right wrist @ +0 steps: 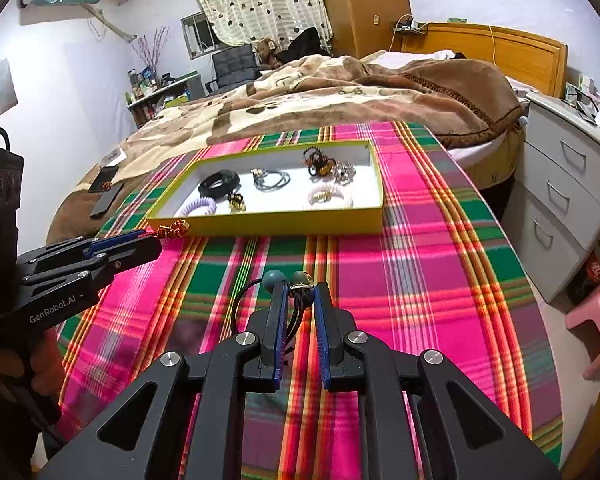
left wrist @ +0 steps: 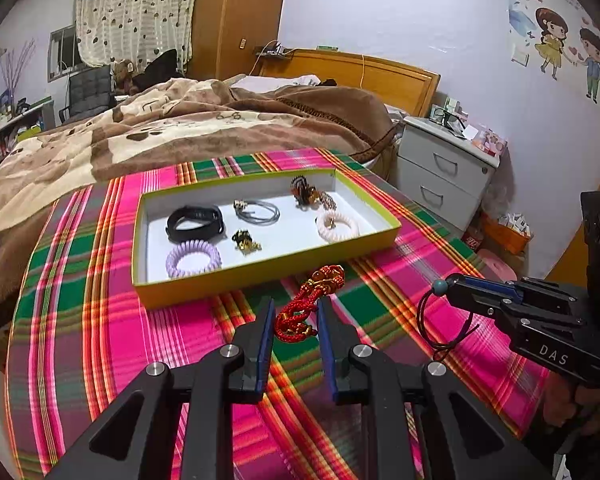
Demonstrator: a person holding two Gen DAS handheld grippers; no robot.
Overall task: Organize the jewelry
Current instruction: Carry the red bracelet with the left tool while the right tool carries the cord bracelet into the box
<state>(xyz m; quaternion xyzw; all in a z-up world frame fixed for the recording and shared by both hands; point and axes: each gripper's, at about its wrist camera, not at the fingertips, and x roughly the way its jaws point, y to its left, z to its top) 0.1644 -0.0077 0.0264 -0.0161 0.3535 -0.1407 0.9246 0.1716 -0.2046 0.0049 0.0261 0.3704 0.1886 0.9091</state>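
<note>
Jewelry in both hands: the left gripper [left wrist: 296, 316] pinches a red knotted-cord charm [left wrist: 308, 304], the right gripper [right wrist: 300, 300] a dark cord with teal beads [right wrist: 274, 279], both raised just short of the yellow tray [left wrist: 260, 276]. Light and limp, each piece likely holds best gripped at its knot or bead cluster.

A plaid cloth [left wrist: 100, 280] in pink and green covers the table, and behind it a brown blanket [left wrist: 204, 120] lies rumpled over a bed with a wooden headboard [left wrist: 360, 72]. Beside the bed stands a white nightstand [left wrist: 444, 164] with two drawers. A pink stool [right wrist: 596, 320] sits on the floor near it.
</note>
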